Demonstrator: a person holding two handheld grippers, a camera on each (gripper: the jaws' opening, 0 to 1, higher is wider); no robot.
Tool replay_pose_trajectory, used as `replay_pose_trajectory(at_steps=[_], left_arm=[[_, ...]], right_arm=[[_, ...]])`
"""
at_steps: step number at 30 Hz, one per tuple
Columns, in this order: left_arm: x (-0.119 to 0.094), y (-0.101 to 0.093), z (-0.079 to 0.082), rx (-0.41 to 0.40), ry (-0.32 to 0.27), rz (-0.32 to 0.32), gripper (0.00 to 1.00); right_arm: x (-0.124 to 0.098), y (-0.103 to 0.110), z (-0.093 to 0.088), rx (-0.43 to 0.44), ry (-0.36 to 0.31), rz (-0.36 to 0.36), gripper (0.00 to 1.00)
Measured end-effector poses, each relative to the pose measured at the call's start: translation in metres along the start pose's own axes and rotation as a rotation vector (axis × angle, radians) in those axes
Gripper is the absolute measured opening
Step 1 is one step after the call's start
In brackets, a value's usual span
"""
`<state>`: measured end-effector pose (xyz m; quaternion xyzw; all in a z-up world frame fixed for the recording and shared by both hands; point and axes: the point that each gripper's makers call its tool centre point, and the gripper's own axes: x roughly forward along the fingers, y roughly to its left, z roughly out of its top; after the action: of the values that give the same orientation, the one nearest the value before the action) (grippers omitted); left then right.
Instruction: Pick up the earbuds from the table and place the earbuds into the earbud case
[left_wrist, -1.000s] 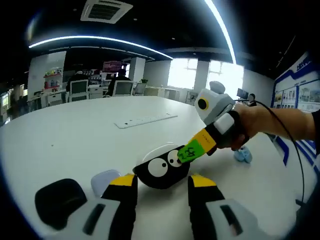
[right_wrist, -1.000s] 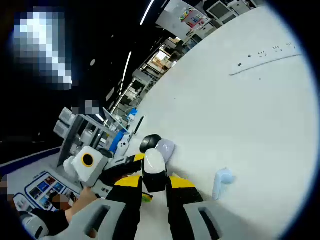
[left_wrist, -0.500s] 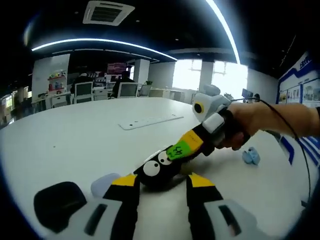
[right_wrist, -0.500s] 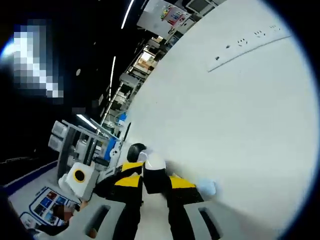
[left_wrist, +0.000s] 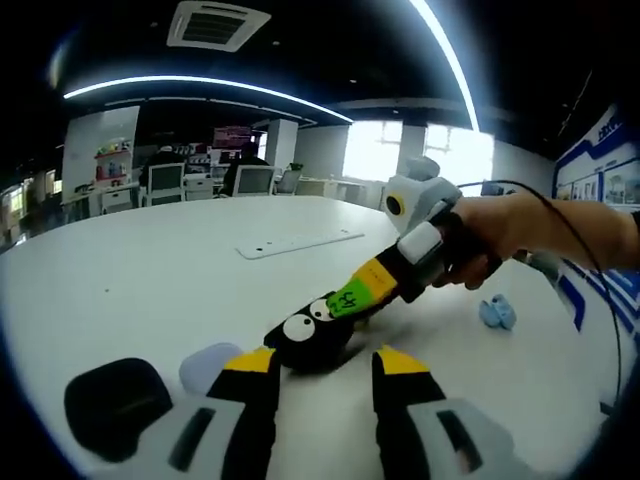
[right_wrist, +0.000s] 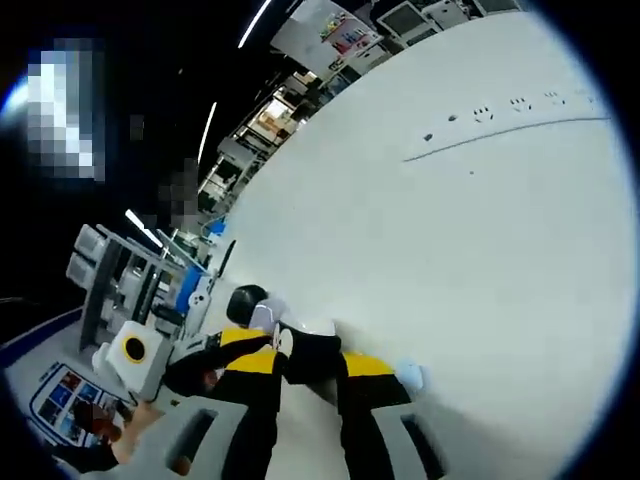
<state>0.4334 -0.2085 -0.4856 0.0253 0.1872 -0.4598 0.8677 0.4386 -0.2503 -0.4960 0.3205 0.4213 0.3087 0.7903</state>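
Earbud case (left_wrist: 312, 340), pinched by the right gripper (right_wrist: 308, 362) between the spread left gripper (left_wrist: 320, 375), needs level, steady holding.

Both grippers' fingers (left_wrist: 385, 370) apart, converging.

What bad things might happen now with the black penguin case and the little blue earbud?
1. The right gripper is shut on the black penguin earbud case, gripping only its edge as far as one can tell; the case might slip or twist out.
2. A blue earbud lies loose on the white table near the hand; a nudge could send it rolling.
3. The left gripper sits very near the case and might bump it.
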Motion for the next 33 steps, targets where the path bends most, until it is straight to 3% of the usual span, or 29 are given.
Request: replay_pose_trajectory(at_steps=[6, 13, 16, 24, 28, 31, 33], left_arm=[[-0.010, 0.000, 0.000, -0.012, -0.020, 0.009, 0.39], [-0.024, -0.016, -0.001, -0.024, -0.036, 0.000, 0.39], [-0.036, -0.022, 0.000, -0.025, -0.051, 0.002, 0.39], [-0.067, -0.047, 0.003, -0.023, -0.086, -0.038, 0.45], [-0.083, -0.068, 0.002, -0.045, -0.086, -0.070, 0.51], [-0.098, -0.087, 0.010, -0.106, -0.147, -0.122, 0.52], [-0.110, -0.098, 0.012, -0.141, -0.174, -0.150, 0.54]], right_arm=[[-0.011, -0.005, -0.009, -0.057, 0.021, -0.051, 0.19], [-0.021, 0.004, -0.011, -0.076, 0.002, -0.053, 0.19], [-0.028, 0.017, -0.016, -0.119, -0.027, -0.026, 0.20], [-0.061, 0.050, -0.060, -0.347, -0.020, -0.005, 0.26], [-0.083, 0.058, -0.089, -0.483, -0.009, -0.044, 0.37], [-0.100, 0.062, -0.108, -0.595, -0.023, -0.074, 0.40], [-0.113, 0.065, -0.123, -0.620, -0.042, -0.074, 0.43]])
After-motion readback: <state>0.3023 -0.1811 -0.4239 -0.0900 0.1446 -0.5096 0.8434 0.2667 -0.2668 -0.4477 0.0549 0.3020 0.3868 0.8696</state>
